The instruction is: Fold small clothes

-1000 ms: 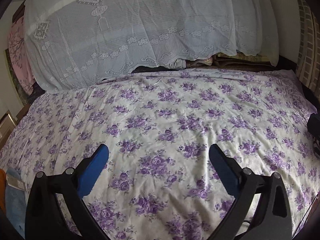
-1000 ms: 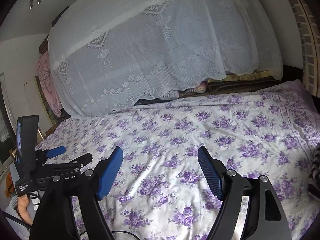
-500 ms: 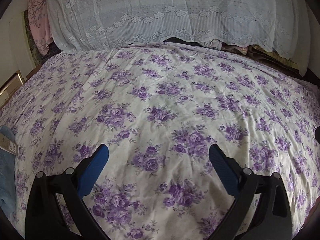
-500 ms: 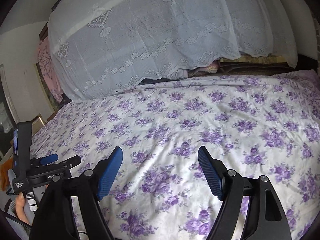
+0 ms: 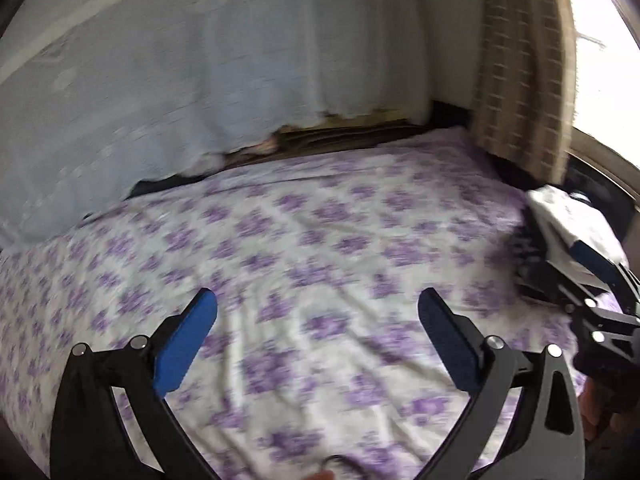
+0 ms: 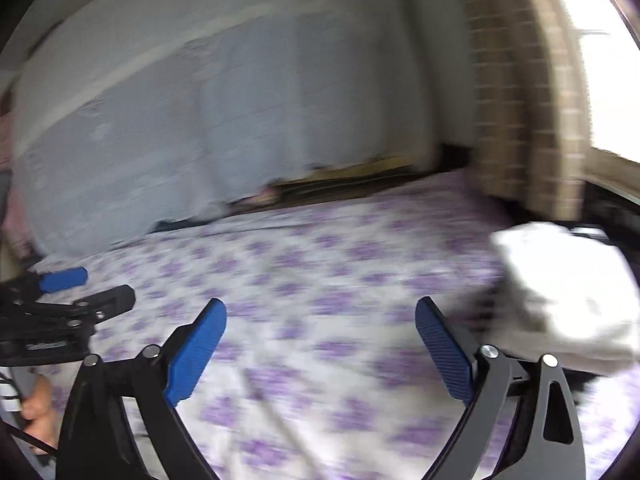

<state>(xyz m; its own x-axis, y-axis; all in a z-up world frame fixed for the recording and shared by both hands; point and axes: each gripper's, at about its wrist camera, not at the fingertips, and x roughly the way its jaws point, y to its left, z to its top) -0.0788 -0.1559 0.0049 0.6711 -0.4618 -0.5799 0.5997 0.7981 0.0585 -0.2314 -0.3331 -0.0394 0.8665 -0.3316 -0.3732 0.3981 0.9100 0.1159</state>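
Note:
Both views are motion-blurred. A pile of white and dark clothes (image 6: 568, 292) lies at the right edge of the bed; it also shows in the left wrist view (image 5: 568, 236). My right gripper (image 6: 320, 340) is open and empty, above the bed, just left of the pile. My left gripper (image 5: 316, 340) is open and empty above the middle of the bed. The right gripper's body shows at the right of the left wrist view (image 5: 600, 300), and the left gripper's body at the left of the right wrist view (image 6: 64, 304).
The bed has a white sheet with purple flowers (image 5: 320, 248). A tall stack under a pale lace cover (image 5: 180, 100) stands at the back. A checked curtain (image 5: 520, 64) and a bright window (image 6: 608, 56) are at the right.
Both grippers have swung to the right, bringing the curtain, window and clothes pile into view. Both stay open and empty.

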